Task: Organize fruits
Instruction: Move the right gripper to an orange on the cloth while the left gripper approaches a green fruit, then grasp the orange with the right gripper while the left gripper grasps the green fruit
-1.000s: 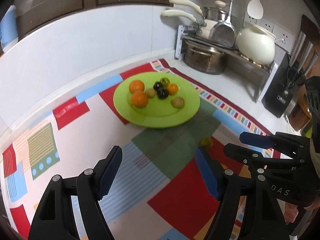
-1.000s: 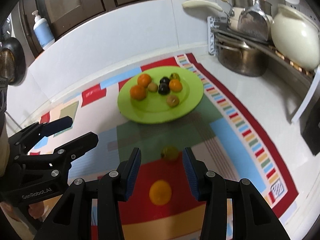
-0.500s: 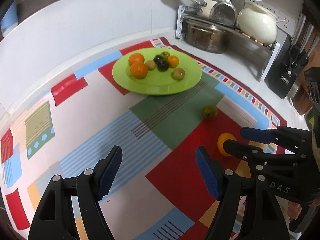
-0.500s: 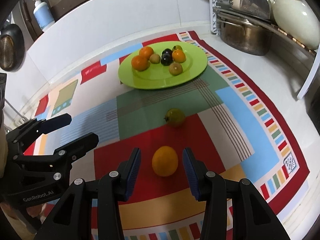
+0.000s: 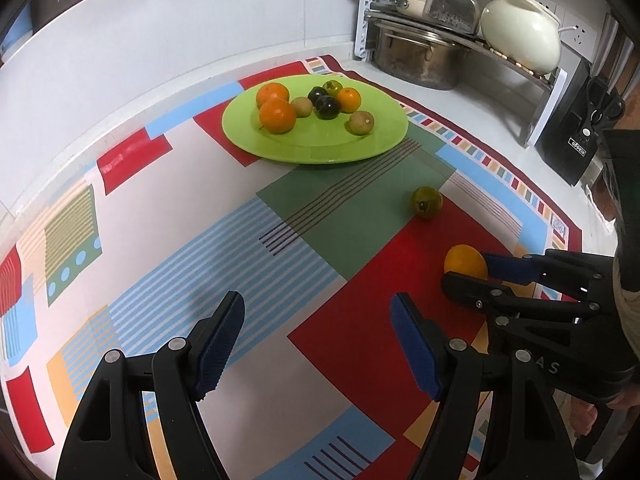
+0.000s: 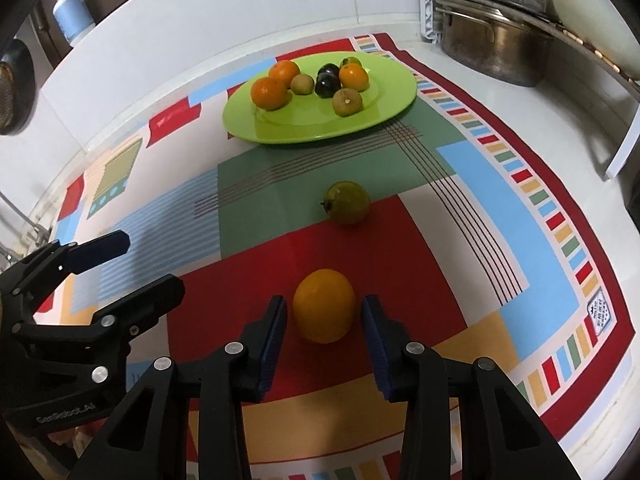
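A yellow-orange fruit (image 6: 324,306) lies on the patterned mat, between the open jaws of my right gripper (image 6: 325,320), with a gap on each side. It also shows in the left wrist view (image 5: 465,261) beside the right gripper (image 5: 476,270). A small green fruit (image 6: 347,202) lies farther on the mat, also seen in the left wrist view (image 5: 427,201). A green plate (image 6: 384,104) at the back holds several oranges, dark plums and small green-brown fruits. My left gripper (image 5: 318,340) is open and empty over the mat.
A dish rack with a steel pot (image 5: 416,58), pans and a white pot (image 5: 520,36) stands at the back right. A black knife block (image 5: 576,136) is at the right. A soap bottle (image 6: 72,16) stands at the back left. White wall behind the mat.
Both grippers have pulled back and lowered toward the near mat. The right gripper's jaws now flank the yellow-orange fruit, which has come closer. The plate looks farther away.
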Action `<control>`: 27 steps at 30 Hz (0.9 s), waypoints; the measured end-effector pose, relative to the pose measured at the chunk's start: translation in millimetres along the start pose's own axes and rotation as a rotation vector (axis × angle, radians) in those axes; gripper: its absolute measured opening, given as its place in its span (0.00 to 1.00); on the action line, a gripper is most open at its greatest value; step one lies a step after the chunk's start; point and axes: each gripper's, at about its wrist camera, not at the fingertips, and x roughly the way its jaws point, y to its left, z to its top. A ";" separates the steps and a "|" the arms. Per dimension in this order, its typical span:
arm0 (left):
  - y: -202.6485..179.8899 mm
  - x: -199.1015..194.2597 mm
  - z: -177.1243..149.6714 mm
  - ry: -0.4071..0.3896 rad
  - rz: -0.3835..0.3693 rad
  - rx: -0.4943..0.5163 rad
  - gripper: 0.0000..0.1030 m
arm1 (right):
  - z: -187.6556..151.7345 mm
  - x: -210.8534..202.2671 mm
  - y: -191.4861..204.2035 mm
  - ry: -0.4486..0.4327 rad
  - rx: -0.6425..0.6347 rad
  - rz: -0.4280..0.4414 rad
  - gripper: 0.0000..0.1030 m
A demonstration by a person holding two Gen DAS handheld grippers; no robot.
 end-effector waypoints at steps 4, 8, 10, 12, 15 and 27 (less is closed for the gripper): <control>-0.9 0.8 0.8 0.003 0.004 0.005 0.73 | -0.4 3.3 0.3 -0.003 -0.007 -0.002 0.33; -2.4 0.3 2.0 0.000 0.007 0.013 0.73 | -0.7 2.7 -2.7 -0.005 0.010 0.008 0.32; -4.5 -0.5 3.4 -0.006 0.005 0.020 0.73 | -1.2 0.0 -4.4 -0.013 0.019 0.010 0.32; -7.6 -0.9 6.1 -0.011 -0.001 0.030 0.73 | -1.5 -4.8 -6.0 -0.026 0.023 0.012 0.32; -12.2 -0.8 12.5 -0.018 -0.020 0.045 0.73 | 0.1 -12.1 -8.9 -0.048 0.027 0.001 0.32; -45.3 21.7 49.9 -0.008 -0.135 0.122 0.72 | 10.6 -29.5 -39.9 -0.109 0.069 -0.055 0.32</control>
